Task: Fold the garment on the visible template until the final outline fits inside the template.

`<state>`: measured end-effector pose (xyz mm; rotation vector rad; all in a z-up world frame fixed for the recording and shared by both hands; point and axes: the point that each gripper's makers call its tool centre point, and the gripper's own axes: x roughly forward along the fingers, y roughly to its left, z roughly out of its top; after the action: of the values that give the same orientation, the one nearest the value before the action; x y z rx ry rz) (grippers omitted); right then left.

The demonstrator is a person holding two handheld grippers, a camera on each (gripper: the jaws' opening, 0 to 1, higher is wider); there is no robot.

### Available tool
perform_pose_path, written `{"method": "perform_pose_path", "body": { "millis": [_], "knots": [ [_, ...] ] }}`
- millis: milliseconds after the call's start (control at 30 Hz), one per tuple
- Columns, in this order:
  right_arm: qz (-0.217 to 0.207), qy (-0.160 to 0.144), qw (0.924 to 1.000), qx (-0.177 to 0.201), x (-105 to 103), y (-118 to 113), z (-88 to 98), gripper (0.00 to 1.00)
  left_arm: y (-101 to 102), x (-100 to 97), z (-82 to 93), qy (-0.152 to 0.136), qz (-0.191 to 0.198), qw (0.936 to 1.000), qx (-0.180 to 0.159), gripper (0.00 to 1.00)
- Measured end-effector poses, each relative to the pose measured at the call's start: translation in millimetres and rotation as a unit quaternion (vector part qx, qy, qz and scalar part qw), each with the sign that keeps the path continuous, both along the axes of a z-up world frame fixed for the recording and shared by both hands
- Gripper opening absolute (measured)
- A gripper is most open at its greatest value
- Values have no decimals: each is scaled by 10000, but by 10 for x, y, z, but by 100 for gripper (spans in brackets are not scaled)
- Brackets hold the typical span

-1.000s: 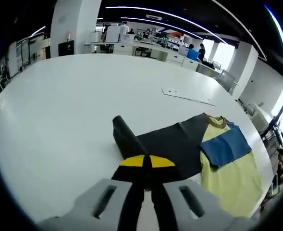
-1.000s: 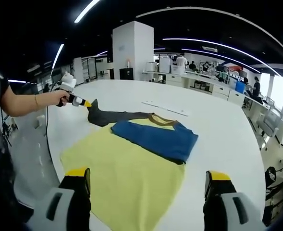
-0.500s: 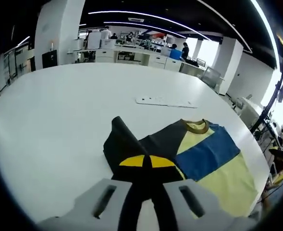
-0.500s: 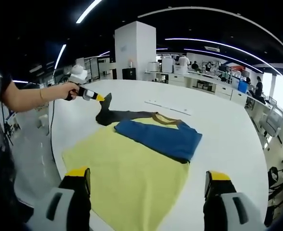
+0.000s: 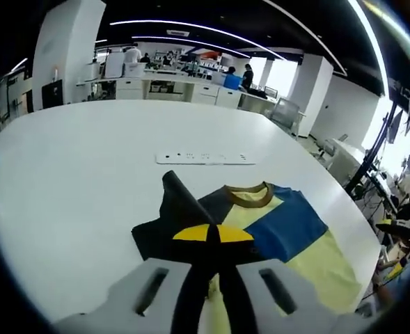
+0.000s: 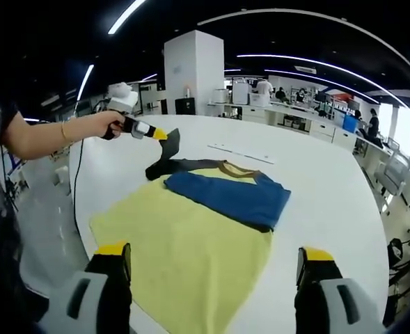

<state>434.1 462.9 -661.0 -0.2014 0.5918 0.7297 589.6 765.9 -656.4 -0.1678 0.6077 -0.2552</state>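
On the white table (image 6: 330, 188), the left gripper (image 6: 160, 133) pinched the T-shirt's dark sleeve (image 6: 168, 147) mid-fold; the blue sleeve (image 6: 225, 198) lay folded already, and the right gripper (image 6: 215, 268) was spread wide.

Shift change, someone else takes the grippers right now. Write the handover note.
Left gripper: shut on the dark sleeve, held lifted above the table and toward the shirt body.
Right gripper: open, empty, above the near hem.
T-shirt: yellow body flat on the white table, brown collar at the far end.
Done: blue sleeve already folded across the chest.
Left: lay the dark sleeve over the body, then probably fold the hem up. I cannot make out a template outline, so check the fit.
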Motion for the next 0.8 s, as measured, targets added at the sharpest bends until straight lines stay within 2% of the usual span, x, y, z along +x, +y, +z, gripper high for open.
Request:
{"method": "perform_pose_path", "body": {
  "millis": [200, 433, 567, 667, 800],
  "knots": [
    [-31, 15, 10000, 8, -9, -17, -13, 100, -312, 64, 33, -62, -247, 9997, -33, 0],
    [-111, 67, 9999, 39, -12, -55, -47, 100, -653, 95, -63, 2, -412, 9991, -98, 0],
    [-127, 118, 9998, 24, -26, -63, -81, 100, -841, 141, -63, -161, -446, 9986, -215, 0],
    [-142, 184, 9997, 4, -34, -64, -121, 100, -1016, 138, -121, -145, -505, 9979, -381, 0],
    [-137, 206, 9997, 17, -45, -53, -127, 100, -1200, 103, -186, -117, -663, 9971, -361, 0]
  ]
}}
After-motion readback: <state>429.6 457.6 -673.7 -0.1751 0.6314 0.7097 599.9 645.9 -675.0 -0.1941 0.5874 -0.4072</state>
